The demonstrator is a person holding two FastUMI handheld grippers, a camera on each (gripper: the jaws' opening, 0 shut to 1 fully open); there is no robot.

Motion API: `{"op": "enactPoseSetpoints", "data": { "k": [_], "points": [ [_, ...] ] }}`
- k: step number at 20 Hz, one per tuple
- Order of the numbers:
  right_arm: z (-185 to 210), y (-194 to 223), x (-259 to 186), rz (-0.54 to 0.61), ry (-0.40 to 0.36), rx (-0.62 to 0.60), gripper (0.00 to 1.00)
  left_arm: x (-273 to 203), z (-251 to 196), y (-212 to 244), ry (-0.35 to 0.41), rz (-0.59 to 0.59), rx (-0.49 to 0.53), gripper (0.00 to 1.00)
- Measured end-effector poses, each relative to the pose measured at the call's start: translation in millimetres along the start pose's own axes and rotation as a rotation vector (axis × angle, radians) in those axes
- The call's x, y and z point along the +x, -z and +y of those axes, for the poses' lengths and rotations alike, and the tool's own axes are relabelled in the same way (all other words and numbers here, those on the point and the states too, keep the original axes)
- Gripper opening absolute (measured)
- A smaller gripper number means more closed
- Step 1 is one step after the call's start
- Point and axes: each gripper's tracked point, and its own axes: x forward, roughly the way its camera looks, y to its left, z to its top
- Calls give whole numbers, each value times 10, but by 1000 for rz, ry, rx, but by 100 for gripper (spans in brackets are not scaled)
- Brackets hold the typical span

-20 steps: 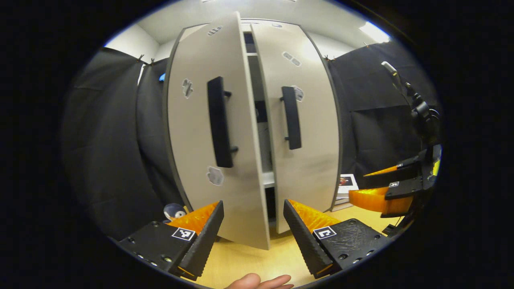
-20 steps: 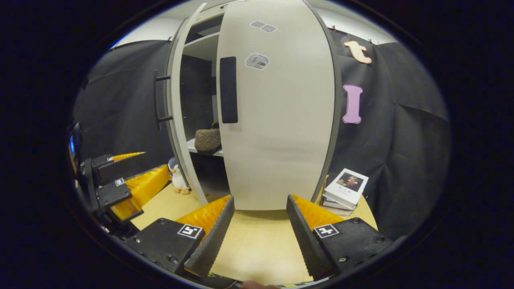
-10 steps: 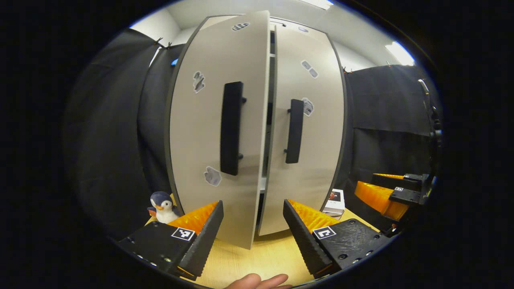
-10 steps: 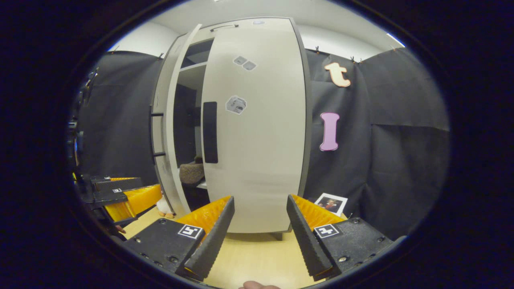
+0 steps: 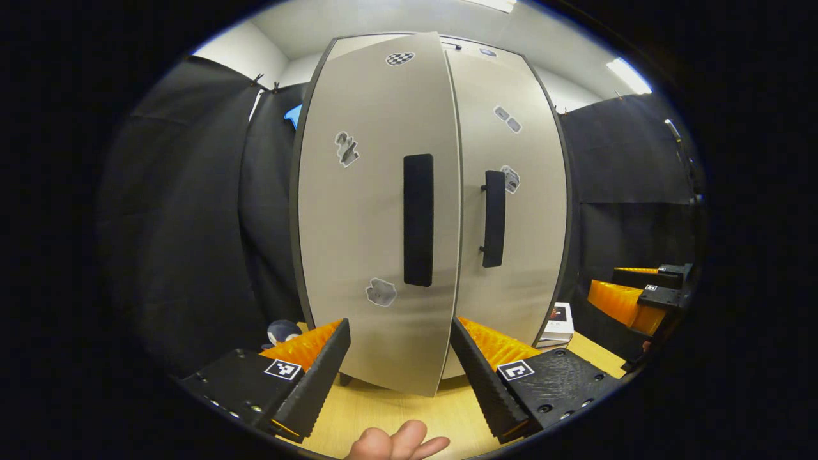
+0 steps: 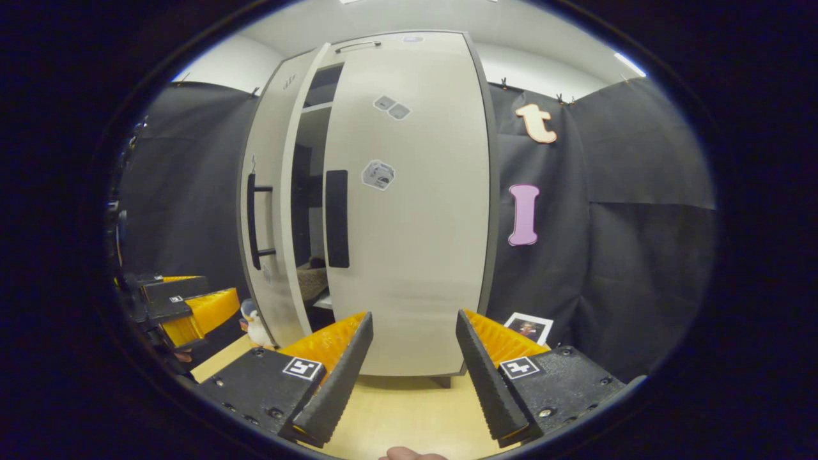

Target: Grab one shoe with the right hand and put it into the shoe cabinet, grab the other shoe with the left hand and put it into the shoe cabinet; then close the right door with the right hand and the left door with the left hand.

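The pale shoe cabinet (image 5: 511, 300) stands on the wooden table. Its right door (image 6: 415, 255) lies flush. Its left door (image 5: 358, 243) is a little ajar in the right gripper view, where a dark gap shows a shelf with a brown shoe (image 6: 311, 281) on it. My left gripper (image 5: 399, 377) is open just in front of the left door's lower edge, holding nothing. My right gripper (image 6: 409, 377) is open before the right door, also holding nothing. Each gripper appears in the other's view, the right gripper (image 5: 632, 300) far right and the left gripper (image 6: 185, 306) far left.
A toy penguin (image 5: 281, 332) sits on the table left of the cabinet. A small stack of books (image 6: 527, 327) lies to the cabinet's right. Black handles run down the left door (image 5: 418, 220) and the right door (image 5: 493, 217). Fingers of a hand (image 5: 396, 444) show at the bottom edge.
The left door has swung inward, narrowing the gap to a thin slot. Both grippers have stayed open; the right one has drawn back from its door.
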Motion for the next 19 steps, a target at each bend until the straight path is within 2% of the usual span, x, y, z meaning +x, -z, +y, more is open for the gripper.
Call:
{"op": "enactPoseSetpoints", "data": {
  "k": [4, 9, 10, 11, 19],
  "points": [
    [-21, 11, -16, 3, 0, 1, 87, -6, -97, -48, 28, -29, 14, 95],
    [-66, 34, -36, 10, 6, 4, 87, 18, -30, -45, 21, -14, -16, 96],
    [-72, 34, -35, 10, 7, 6, 87, 18, -13, -44, 18, -14, -19, 100],
    [-83, 35, -40, 11, 8, 6, 87, 18, -3, -39, 15, -12, -18, 96],
    [-108, 91, -64, 31, 12, 12, 87, -9, -39, -33, 28, -2, -7, 96]
  ]
}}
